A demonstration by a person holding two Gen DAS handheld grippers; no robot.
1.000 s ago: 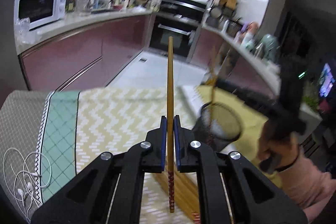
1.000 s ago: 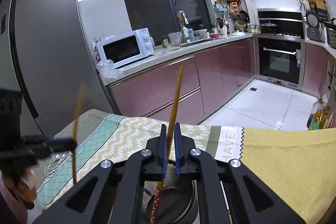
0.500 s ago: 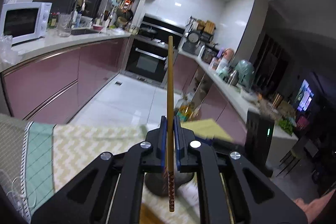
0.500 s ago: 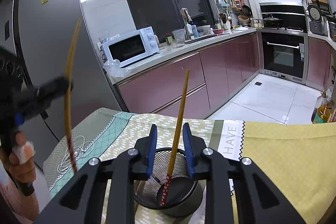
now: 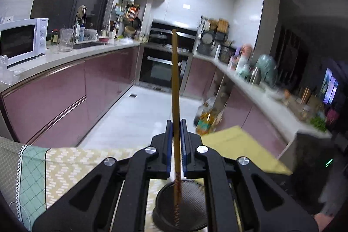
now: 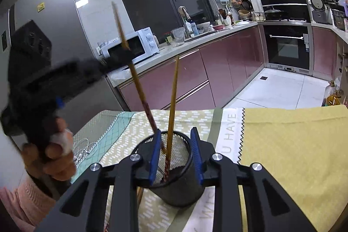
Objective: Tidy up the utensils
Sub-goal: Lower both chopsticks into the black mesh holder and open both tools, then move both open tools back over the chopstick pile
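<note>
Black mesh metal cup (image 6: 178, 179) stood on the patterned cloth (image 6: 282, 145). Left tool (image 5: 176, 140) gripped one long wooden chopstick (image 5: 175, 88) above it. Right tool (image 6: 176, 156) was opening, pads clear of a second chopstick (image 6: 173, 105) resting in the cup.

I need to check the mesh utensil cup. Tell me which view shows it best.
The right wrist view: the mesh utensil cup shows rim, wall and base, with a chopstick standing inside. In the left wrist view only part of it shows, cut off below and by the left hand-held gripper.
</note>
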